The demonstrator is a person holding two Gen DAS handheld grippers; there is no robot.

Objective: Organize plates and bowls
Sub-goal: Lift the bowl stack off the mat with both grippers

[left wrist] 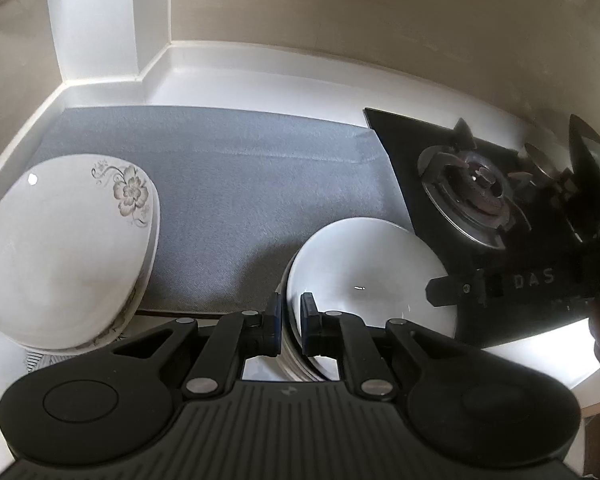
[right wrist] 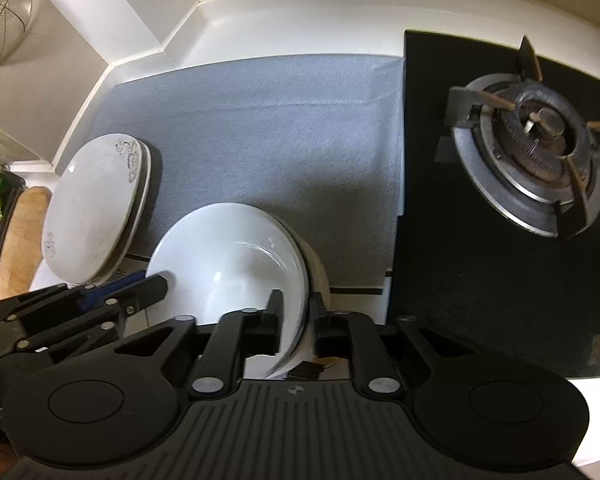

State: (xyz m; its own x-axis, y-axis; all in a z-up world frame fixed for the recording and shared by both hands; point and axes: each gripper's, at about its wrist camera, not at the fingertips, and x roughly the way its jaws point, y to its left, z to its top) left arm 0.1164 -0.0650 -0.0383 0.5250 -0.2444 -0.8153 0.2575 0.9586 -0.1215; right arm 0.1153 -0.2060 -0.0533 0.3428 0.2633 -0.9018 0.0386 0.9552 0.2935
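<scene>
Both grippers sit on the stack of plain white bowls [right wrist: 236,264] at lower centre of the right wrist view, at the near edge of the grey mat [right wrist: 268,132]. The left gripper [left wrist: 290,320] is clenched on the stack's left rim. The right gripper [right wrist: 298,320] straddles the right rim, but whether its pads press the rim cannot be told. The step in hand looks like setting down or steadying this stack. The next move probably calls for both jaws to let go cleanly and lift straight off, so the nested bowls do not shift. The flowered plates [left wrist: 68,256] lie stacked at the left of the left wrist view, apart from the bowls. The black gas hob [right wrist: 500,200] with its burner [right wrist: 536,160] lies just to the right, leaving little room on that side.
</scene>
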